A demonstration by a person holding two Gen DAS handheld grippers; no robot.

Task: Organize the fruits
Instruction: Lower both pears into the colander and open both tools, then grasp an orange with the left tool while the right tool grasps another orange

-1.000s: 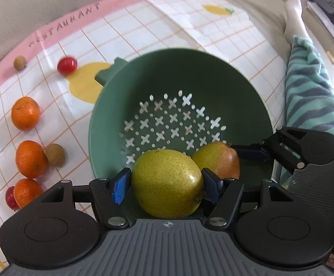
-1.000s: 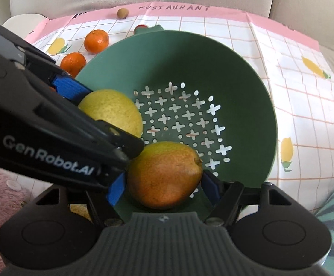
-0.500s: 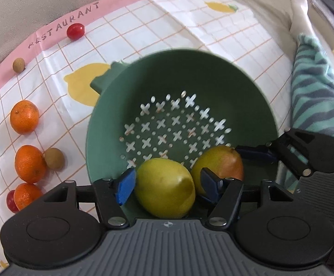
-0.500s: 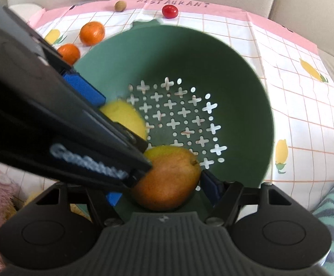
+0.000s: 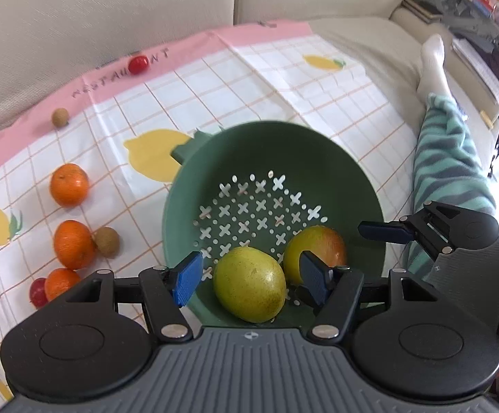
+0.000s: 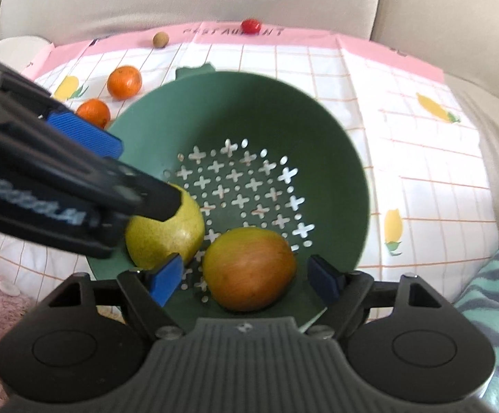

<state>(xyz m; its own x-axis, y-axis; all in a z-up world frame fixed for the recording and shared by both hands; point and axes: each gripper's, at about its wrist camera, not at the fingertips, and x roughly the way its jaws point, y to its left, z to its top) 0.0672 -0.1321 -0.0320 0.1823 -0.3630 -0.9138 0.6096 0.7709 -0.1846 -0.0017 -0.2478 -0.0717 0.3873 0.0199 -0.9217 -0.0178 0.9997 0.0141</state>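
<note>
The pink border of the checked cloth (image 5: 235,39) carries one printed word in dark capitals. In the left wrist view it reads "RESTAU", then a small red fruit (image 5: 138,64) covers a letter, then "NT". In the right wrist view the same word runs along the far border, blurred, with the red fruit again over one letter. White lettering stands on the side of the left gripper (image 6: 112,206) in the right wrist view, too blurred to read.

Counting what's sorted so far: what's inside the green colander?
Two pears in the green colander: a yellow-green pear and a reddish pear. Its near bottom is covered.
</note>
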